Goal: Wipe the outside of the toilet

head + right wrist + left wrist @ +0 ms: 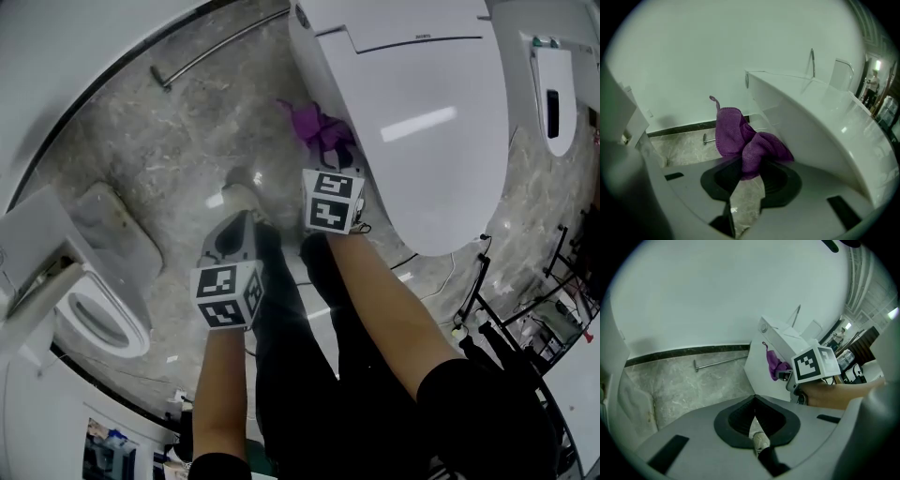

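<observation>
The white toilet (422,112) fills the upper right of the head view, lid down; its side also shows as the toilet (825,126) and the toilet (764,357). My right gripper (330,159) is shut on a bunched purple cloth (319,129), held close against the toilet's left flank. In the right gripper view the cloth (740,140) sticks up out of the right gripper (749,171). My left gripper (234,234) hangs lower left over the floor, away from the toilet. In its own view the left gripper (754,405) is shut on nothing; the cloth (776,364) shows beyond.
Grey marble floor (169,159) runs to a white wall. A metal bar (220,45) lies on the floor by the wall. Another white seat and bowl (103,323) stands at lower left, a second fixture (553,89) at upper right. Cables and a rack (525,319) crowd the right. The person's legs stand below.
</observation>
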A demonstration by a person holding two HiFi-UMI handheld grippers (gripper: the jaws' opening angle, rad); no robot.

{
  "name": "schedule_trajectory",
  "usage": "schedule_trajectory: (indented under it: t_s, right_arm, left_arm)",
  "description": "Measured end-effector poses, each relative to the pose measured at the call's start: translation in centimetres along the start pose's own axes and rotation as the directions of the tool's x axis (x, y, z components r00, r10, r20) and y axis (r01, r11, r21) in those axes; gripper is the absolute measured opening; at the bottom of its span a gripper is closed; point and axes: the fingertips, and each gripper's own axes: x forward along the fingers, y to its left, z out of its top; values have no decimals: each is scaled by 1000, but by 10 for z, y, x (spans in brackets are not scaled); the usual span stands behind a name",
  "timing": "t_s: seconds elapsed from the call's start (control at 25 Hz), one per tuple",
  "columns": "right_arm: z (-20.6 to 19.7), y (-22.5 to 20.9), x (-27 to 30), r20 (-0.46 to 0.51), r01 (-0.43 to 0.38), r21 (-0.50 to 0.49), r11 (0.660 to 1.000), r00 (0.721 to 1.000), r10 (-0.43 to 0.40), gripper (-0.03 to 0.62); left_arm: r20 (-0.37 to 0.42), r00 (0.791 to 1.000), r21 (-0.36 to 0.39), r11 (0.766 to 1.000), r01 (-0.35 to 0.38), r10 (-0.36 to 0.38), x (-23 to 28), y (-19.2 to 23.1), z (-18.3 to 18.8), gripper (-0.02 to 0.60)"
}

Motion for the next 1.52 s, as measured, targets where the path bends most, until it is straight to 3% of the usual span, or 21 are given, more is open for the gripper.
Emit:
schedule_trajectory:
  t_s: [0.6, 0.84, 1.32, 1.52]
  right_arm:
    - [76, 35, 82, 12, 102, 50, 994, 995, -103, 112]
    - [114, 49, 111, 43, 132, 128, 983, 989, -139, 112]
    - [184, 71, 154, 109, 125, 95, 988, 985, -135, 112]
    - [208, 88, 121, 187, 60, 76, 995, 980, -73, 114]
  left_arm:
    - [-71, 995, 98, 992, 80, -73, 46, 94, 70, 8]
    - [-74, 993, 111, 989, 99, -91, 69, 118, 94, 8]
    - [-71, 990, 133, 982, 131, -122, 71, 135, 130, 8]
    - [-45, 994, 110, 988, 107, -103, 61, 137, 140, 8]
